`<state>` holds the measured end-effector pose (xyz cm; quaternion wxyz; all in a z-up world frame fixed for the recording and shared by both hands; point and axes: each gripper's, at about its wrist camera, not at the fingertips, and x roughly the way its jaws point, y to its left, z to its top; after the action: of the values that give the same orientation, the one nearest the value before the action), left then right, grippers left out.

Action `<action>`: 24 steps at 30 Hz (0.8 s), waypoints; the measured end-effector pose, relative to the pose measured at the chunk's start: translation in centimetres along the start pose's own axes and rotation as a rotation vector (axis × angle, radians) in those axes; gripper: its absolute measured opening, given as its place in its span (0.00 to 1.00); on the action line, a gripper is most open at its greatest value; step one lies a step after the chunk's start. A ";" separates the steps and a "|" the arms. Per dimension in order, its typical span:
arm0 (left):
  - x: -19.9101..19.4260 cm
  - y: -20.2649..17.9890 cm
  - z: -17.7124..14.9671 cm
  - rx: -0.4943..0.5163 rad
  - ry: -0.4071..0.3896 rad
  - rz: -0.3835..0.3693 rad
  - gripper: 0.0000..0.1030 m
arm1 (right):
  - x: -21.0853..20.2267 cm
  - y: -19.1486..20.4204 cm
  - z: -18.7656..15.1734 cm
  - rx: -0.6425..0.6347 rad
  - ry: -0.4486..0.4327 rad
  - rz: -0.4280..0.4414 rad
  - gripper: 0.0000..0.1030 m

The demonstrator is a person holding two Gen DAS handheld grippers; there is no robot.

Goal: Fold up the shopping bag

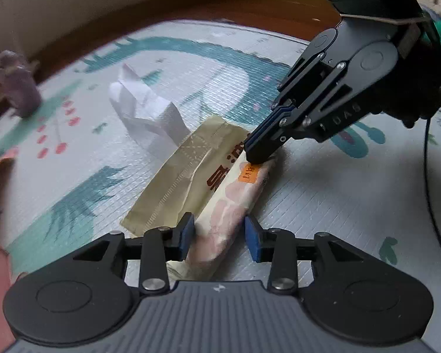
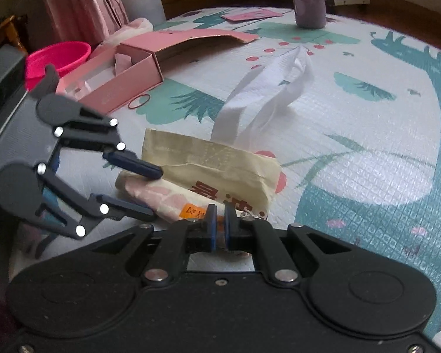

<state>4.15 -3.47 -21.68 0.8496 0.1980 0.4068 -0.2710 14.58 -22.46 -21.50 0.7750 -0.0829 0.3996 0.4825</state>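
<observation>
- Patterned play mat (image 1: 323,206) on the floor carries everything (teal dinosaur prints, red dots); pink box (image 2: 126,67), pink bowl (image 2: 58,56) and purple bottle (image 2: 308,6) sit toward the mat's far edge, well apart from the work.
- Shopping bag (image 1: 220,188) lies on the mat, already rolled or folded into a long narrow bundle; its beige flap with red lettering lies open beside the roll, and the white handles (image 1: 144,108) trail off the flap's far side.
- Key relation: in the left wrist view the bundle's long axis runs straight away from the left gripper (image 1: 219,236), almost in line with where it points, and ends under the right gripper (image 1: 257,154).
- Left gripper: jaws spread, straddling the near end of the roll. One pad looks to touch the fabric, the other shows a gap, so no real pinch (judgement).
- Right gripper (image 2: 219,229): jaws pressed together, tips down on the far end by the orange label (image 1: 248,173). It seems to pin the bag rather than pinch it (can't tell if fabric is caught).
- Left hand is nearer the free end, so the coming move likely falls to it: close on the roll end, or tuck the flap over, while the right holds the bag down.
</observation>
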 end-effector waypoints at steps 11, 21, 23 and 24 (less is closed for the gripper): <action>0.1 -4.3 0.1 0.131 0.012 0.231 0.38 | 0.0 0.3 0.2 -0.024 0.014 -0.012 0.01; 1.3 -1.6 1.8 0.171 0.051 0.185 0.48 | 0.0 0.4 0.4 -0.017 0.021 -0.028 0.01; 1.3 -1.0 1.6 0.132 0.045 0.168 0.45 | 0.0 0.3 0.4 -0.015 0.021 -0.023 0.01; 1.2 -0.9 1.4 0.124 0.036 0.159 0.44 | 0.0 0.2 0.4 -0.014 0.022 -0.020 0.01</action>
<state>5.06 -5.30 -21.93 0.8470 0.2865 0.3878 -0.2238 14.60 -22.12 -21.13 0.7749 -0.0977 0.4036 0.4765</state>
